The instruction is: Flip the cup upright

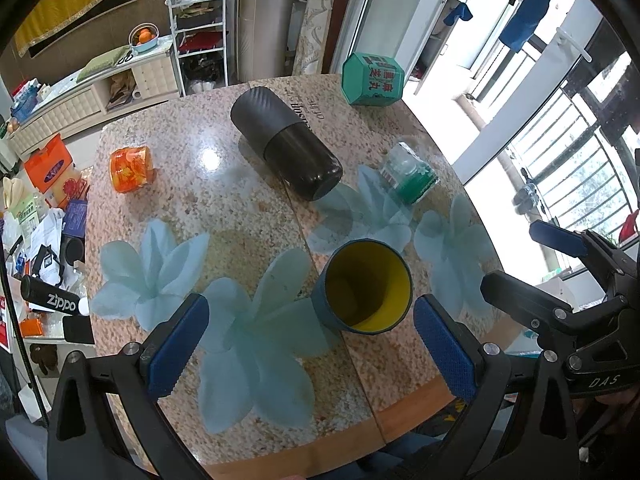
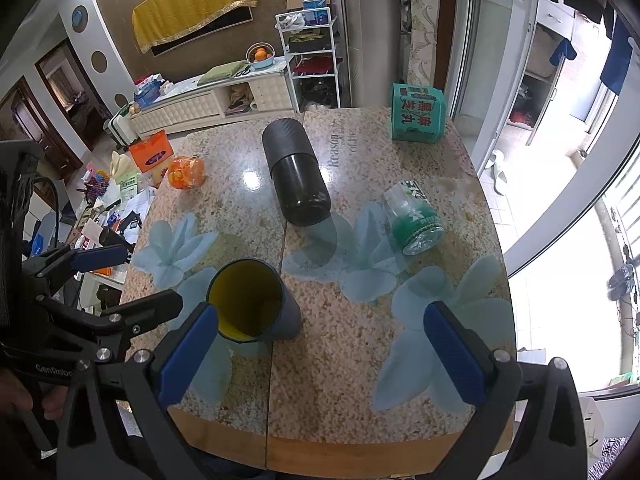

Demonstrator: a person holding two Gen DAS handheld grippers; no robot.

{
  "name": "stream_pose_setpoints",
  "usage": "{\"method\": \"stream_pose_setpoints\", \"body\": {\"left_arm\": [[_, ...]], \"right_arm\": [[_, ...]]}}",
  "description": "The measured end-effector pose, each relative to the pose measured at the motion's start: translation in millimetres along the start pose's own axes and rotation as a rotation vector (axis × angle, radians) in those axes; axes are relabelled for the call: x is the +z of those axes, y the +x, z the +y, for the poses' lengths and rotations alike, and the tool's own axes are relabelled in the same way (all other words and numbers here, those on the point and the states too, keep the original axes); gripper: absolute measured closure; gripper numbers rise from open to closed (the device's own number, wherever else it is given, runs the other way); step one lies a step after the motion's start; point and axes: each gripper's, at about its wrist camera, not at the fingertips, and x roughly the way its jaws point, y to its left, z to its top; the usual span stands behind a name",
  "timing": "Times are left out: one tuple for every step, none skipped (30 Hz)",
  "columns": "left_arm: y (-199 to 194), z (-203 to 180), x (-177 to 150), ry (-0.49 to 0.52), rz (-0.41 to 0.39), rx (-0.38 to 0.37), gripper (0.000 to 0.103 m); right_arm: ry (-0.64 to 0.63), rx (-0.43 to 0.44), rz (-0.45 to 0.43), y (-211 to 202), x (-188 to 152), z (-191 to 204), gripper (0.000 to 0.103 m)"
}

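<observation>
A dark blue cup with a yellow inside (image 1: 366, 286) stands upright on the table, mouth up; it also shows in the right wrist view (image 2: 250, 300). My left gripper (image 1: 312, 348) is open and empty, just in front of the cup and above the table. My right gripper (image 2: 320, 356) is open and empty, to the right of the cup, its left finger (image 2: 188, 356) close to the cup's rim. Each gripper shows in the other's view: the right one (image 1: 560, 280) and the left one (image 2: 100, 280).
On the speckled table (image 1: 248, 208) a large black cylinder (image 1: 286, 142) lies on its side, with a clear green-labelled bottle (image 1: 408, 172) on its side, an orange jar (image 1: 132, 168) and a green box (image 1: 372, 78). Cluttered floor and shelves lie left; windows right.
</observation>
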Motion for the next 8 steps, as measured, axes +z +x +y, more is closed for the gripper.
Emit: {"method": "stream_pose_setpoints", "body": {"left_arm": [[-0.7, 0.8, 0.6, -0.001, -0.001, 0.0, 0.0], [-0.7, 0.9, 0.6, -0.001, -0.001, 0.0, 0.0], [-0.7, 0.9, 0.9, 0.0, -0.001, 0.0, 0.0], [-1.0, 1.2, 1.1, 0.0, -0.002, 0.0, 0.0], [-1.8, 2.0, 1.8, -0.001, -0.004, -0.001, 0.0], [-2.4, 2.6, 1.5, -0.001, -0.005, -0.003, 0.0], [-2.6, 3.0, 2.2, -0.002, -0.008, -0.003, 0.0], [-4.0, 4.0, 2.2, -0.001, -0.012, -0.002, 0.0]], "right_arm": [[0.0, 0.0, 0.0, 0.4, 0.3, 0.8, 0.0], [0.0, 0.0, 0.0, 0.0, 0.2, 0.3, 0.0], [0.0, 0.0, -0.001, 0.4, 0.6, 1.3, 0.0], [0.001, 0.0, -0.001, 0.3, 0.4, 0.8, 0.0], [0.001, 0.002, -0.001, 0.0, 0.2, 0.2, 0.0], [0.001, 0.002, -0.002, 0.3, 0.5, 1.2, 0.0], [0.001, 0.003, -0.003, -0.2, 0.8, 1.4, 0.0], [0.0, 0.003, -0.003, 0.1, 1.3, 2.1, 0.0]]}}
